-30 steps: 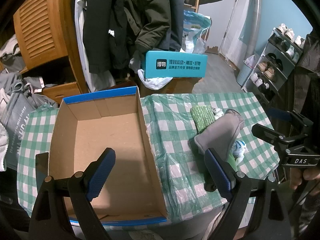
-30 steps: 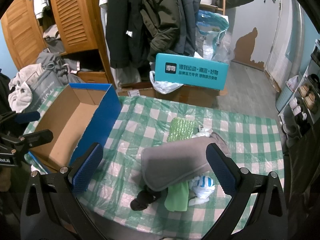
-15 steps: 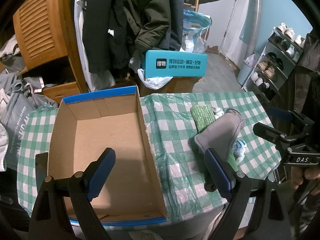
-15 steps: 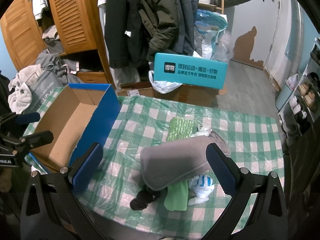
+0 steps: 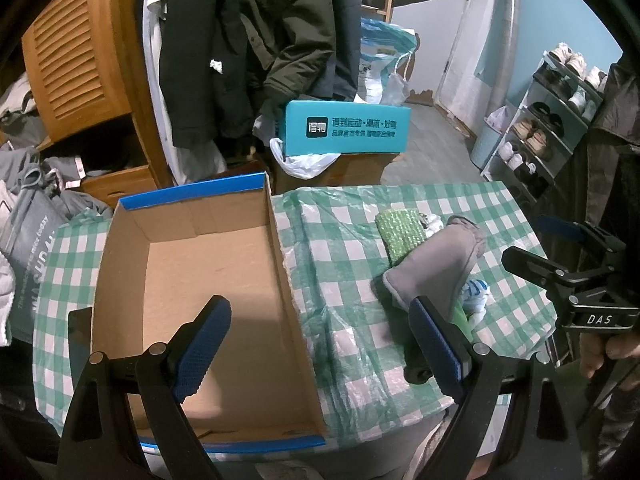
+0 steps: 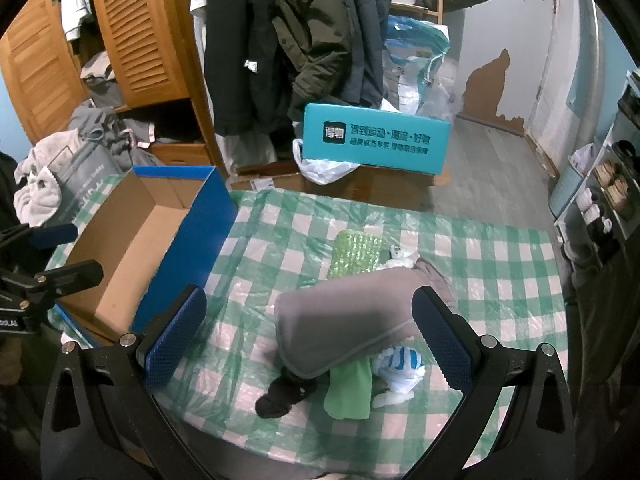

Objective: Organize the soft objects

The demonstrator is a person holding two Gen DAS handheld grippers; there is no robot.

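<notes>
A pile of soft things lies on the green checked table: a folded grey cloth on top, a green textured cloth, a light green cloth, a dark sock and a white-and-blue item. The grey cloth also shows in the left wrist view. An open cardboard box with blue edges stands on the table's left. My left gripper is open over the box's right wall. My right gripper is open and empty above the grey cloth.
A teal box sits on cartons behind the table. Coats hang beyond it. A wooden louvred wardrobe and heaped clothes are at the left. A shoe rack stands at the right.
My right gripper has drifted slightly, so the pile sits a little lower-left between its fingers. The left gripper has hardly moved.
</notes>
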